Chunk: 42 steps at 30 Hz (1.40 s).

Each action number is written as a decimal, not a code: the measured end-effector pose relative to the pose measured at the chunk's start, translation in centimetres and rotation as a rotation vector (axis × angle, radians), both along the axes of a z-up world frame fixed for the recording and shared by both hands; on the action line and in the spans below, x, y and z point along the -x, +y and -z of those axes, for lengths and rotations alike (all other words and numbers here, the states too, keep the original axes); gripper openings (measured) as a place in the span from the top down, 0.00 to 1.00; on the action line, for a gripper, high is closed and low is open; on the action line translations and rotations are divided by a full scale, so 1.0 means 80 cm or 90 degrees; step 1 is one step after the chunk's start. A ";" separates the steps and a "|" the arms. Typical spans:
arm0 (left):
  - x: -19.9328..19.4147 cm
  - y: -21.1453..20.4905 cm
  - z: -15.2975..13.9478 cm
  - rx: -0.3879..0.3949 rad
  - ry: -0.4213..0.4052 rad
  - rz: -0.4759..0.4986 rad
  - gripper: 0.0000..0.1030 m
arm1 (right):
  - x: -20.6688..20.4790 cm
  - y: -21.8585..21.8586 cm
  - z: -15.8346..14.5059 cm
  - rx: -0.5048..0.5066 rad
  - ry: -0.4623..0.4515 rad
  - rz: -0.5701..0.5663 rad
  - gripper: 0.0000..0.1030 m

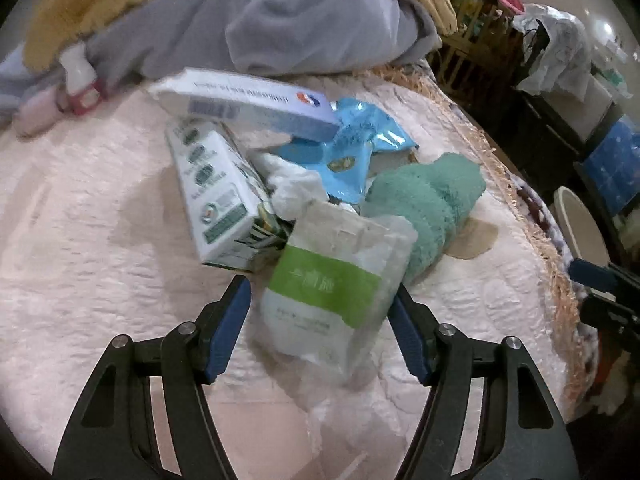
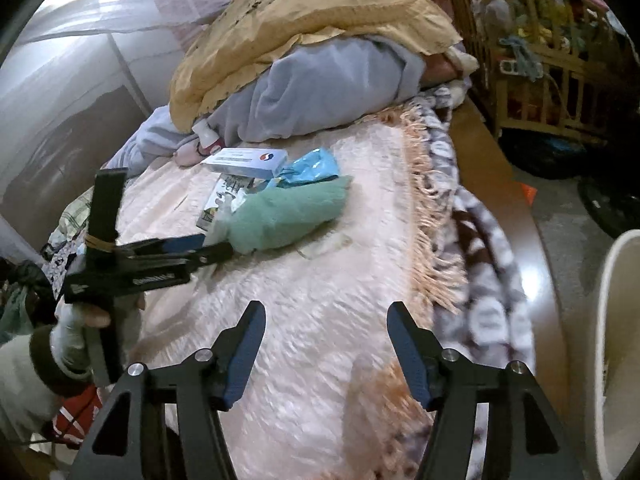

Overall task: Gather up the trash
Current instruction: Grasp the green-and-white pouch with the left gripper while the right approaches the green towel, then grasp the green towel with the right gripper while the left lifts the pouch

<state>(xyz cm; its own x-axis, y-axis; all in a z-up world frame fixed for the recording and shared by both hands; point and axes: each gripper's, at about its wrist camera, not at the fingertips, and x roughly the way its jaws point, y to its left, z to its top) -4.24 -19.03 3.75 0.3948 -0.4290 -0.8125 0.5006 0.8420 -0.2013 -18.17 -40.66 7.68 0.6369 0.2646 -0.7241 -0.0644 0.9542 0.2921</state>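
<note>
Here, risk: the slick green-banded pouch point(image 1: 340, 280) may be slipping sideways if the pads close on its loose edge.
Left gripper point(image 1: 320, 328): reaching low over the pink bedspread point(image 1: 100, 220), jaws spread, straddling the pouch without pinching.
Right gripper point(image 2: 326, 348): hovering spread and holding nothing, near the white bin point(image 2: 616, 340).
Trash location: pouch lying beside the carton point(image 1: 216, 196) and blue wrapper point(image 1: 352, 148).

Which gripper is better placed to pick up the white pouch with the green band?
Left. Its open gripper already straddles the pouch, while the right gripper is open over bare blanket, away from the pile.
</note>
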 end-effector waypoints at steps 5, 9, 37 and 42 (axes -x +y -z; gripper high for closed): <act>0.007 0.011 -0.011 0.019 0.022 0.028 0.71 | -0.020 0.010 0.000 -0.010 0.003 0.000 0.41; 0.016 0.013 -0.043 0.041 -0.001 0.040 0.71 | -0.022 0.011 0.003 -0.008 0.008 0.000 0.41; 0.073 -0.044 -0.032 0.079 0.074 0.119 0.72 | -0.059 0.002 -0.004 -0.130 0.029 0.088 0.39; 0.091 -0.005 -0.059 0.068 0.015 0.103 0.72 | -0.090 0.013 0.002 -0.154 0.051 0.094 0.39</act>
